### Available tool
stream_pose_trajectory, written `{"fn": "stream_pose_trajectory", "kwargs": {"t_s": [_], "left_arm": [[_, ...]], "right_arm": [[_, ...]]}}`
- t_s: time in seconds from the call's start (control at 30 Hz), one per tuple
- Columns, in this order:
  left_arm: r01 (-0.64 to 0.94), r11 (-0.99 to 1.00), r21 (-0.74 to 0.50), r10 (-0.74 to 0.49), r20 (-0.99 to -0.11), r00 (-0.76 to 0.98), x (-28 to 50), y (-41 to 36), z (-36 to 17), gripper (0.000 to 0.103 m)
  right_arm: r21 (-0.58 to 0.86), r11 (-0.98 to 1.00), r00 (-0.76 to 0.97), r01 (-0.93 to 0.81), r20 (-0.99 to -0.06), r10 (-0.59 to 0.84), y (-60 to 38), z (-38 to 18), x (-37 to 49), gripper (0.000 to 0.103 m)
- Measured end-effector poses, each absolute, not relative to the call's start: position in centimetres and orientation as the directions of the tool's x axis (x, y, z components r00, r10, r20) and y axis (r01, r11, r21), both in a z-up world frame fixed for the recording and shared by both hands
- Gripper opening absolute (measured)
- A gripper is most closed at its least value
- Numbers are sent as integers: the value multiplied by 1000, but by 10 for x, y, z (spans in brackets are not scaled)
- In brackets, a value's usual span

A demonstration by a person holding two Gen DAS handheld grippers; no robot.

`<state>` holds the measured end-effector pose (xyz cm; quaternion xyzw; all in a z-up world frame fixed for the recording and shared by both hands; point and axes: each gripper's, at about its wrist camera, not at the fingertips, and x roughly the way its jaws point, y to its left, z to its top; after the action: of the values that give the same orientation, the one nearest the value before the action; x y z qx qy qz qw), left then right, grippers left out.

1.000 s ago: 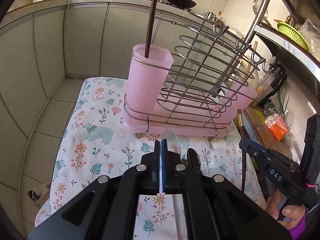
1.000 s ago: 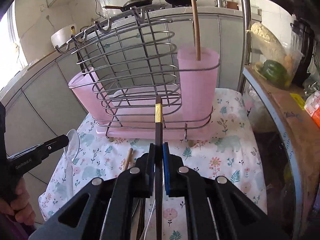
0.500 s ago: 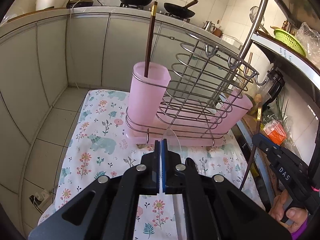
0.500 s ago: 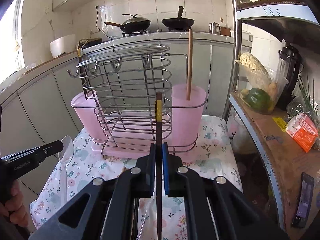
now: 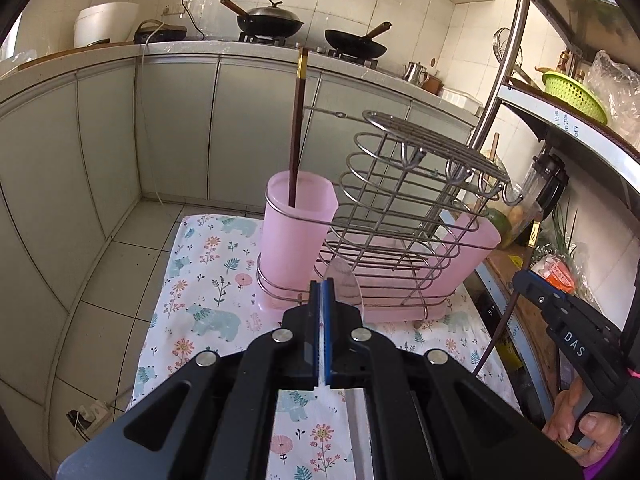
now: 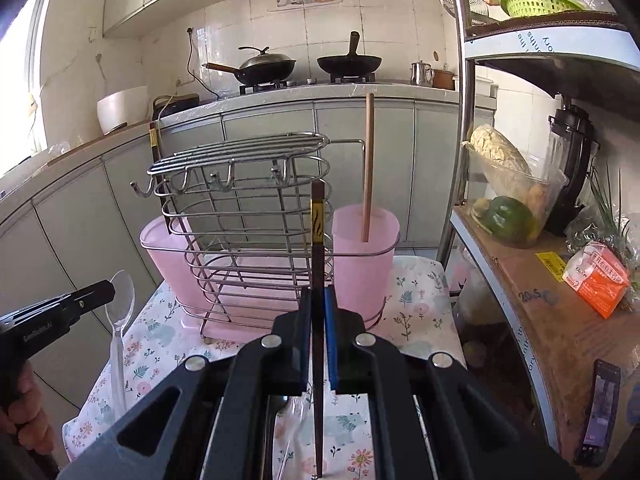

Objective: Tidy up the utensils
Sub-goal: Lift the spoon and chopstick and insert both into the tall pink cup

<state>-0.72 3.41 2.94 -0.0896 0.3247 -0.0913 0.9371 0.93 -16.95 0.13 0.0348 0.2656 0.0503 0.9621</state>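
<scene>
two grippers are showing, one in each hand. the left gripper (image 5: pixel 322 285) is pinching one clear plastic spoon (image 6: pixel 119 308), its fingers (image 5: pixel 329 308) closed on the handle just below the bowl, so the bowl is sticking up past the fingertips and the handle is hanging down toward the floral cloth (image 5: pixel 208 280) on the desk. the right gripper (image 6: pixel 318 300) is clamping one dark chopstick (image 6: pixel 318 264) between its fingers (image 6: pixel 330 320), which are closed on it; the gold-banded end is rising above the fingertips and the rest is running down behind them. one wire rack (image 6: pixel 240 216) is standing on the cloth ahead of both grippers, carrying two pink cups, one at each end. the cup (image 5: pixel 298 236) nearer the left gripper is holding one upright dark chopstick (image 5: pixel 298 128) with a gold band, and the cup (image 6: pixel 362 256) nearer the right gripper is holding one pale wooden chopstick (image 6: pixel 368 168). both held utensils are hanging clear of the rack, touching neither cup. two pans are sitting on the stove behind.
</scene>
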Motion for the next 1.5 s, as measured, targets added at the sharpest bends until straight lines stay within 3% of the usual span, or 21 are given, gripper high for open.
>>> {"fn": "stream_pose_trajectory", "kwargs": {"t_s": [0.2, 0.47, 0.67, 0.9, 1.07, 1.5], "left_arm": [[107, 970, -217, -210, -535, 818, -1, 38, 50, 0], [90, 969, -232, -173, -367, 914, 21, 52, 102, 0], [24, 986, -166, -56, -191, 980, 40, 48, 134, 0], [-99, 992, -72, 95, -53, 994, 73, 32, 127, 0], [-153, 988, -9, 153, -18, 988, 90, 23, 104, 0], [-123, 992, -11, 122, -71, 990, 99, 20, 63, 0]], "right_arm": [[148, 984, 888, -98, -433, 154, -185, 28, 14, 6], [208, 973, 949, -99, -275, 155, -212, 78, 27, 6], [193, 977, 977, -89, -175, 123, -222, 110, 38, 6], [179, 981, 988, -77, -120, 99, -228, 121, 58, 6], [185, 980, 989, -79, -109, 100, -229, 120, 72, 6], [158, 985, 989, -73, -114, 92, -227, 119, 86, 6]]}}
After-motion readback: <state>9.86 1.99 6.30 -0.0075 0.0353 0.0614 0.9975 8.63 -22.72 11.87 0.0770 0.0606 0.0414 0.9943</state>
